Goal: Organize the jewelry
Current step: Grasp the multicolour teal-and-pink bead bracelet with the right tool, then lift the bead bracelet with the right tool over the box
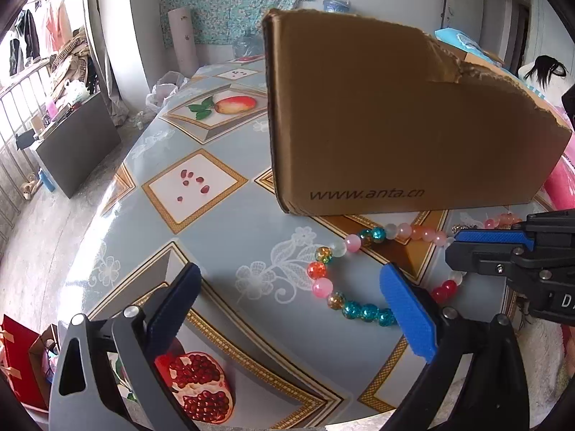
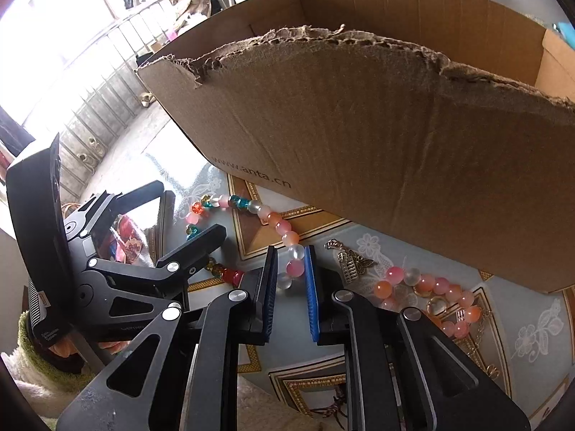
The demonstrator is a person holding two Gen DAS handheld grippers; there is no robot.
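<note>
the right hand-held gripper [image 2: 291,276] has nearly closed its jaws around the bead necklace [image 2: 284,233] lying on the desk [image 2: 395,251] beside the cardboard box [image 2: 359,125], likely to lift it in, while the left hand-held gripper [image 1: 287,305] hovers wide open and empty nearby.

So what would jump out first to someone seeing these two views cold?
The torn cardboard box fills the back of the table, its ragged front edge facing the grippers. In front of it a string of coloured beads curls across the patterned tablecloth. The right gripper is nearly shut around its pink and white beads, while the left gripper stands wide open.
</note>
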